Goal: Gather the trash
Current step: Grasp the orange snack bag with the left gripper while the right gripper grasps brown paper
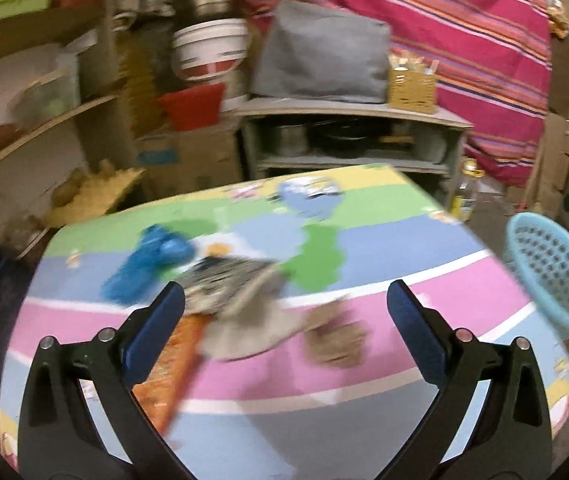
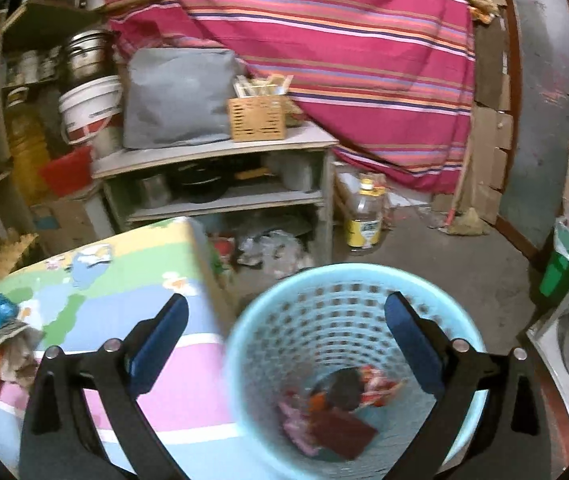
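Observation:
Trash lies on the colourful table (image 1: 384,248): a blue crumpled bag (image 1: 148,264), a grey printed wrapper (image 1: 224,280), a pale paper wad (image 1: 252,328), an orange wrapper (image 1: 180,360) and a brown scrap (image 1: 336,340). My left gripper (image 1: 284,300) is open and empty, just above the pile. My right gripper (image 2: 284,312) is open and empty above the light blue basket (image 2: 252,340), which holds several red, pink and dark wrappers (image 2: 336,412). The basket also shows at the right edge of the left wrist view (image 1: 552,276). The trash pile shows at the left of the right wrist view (image 2: 8,340).
A grey shelf unit (image 2: 220,152) with pots, a grey cushion (image 2: 176,96) and a wicker box (image 2: 256,118) stands behind the table. A striped pink cloth (image 2: 344,40) hangs at the back. An oil bottle (image 2: 364,216) stands on the floor. Shelves (image 1: 36,128) stand to the left.

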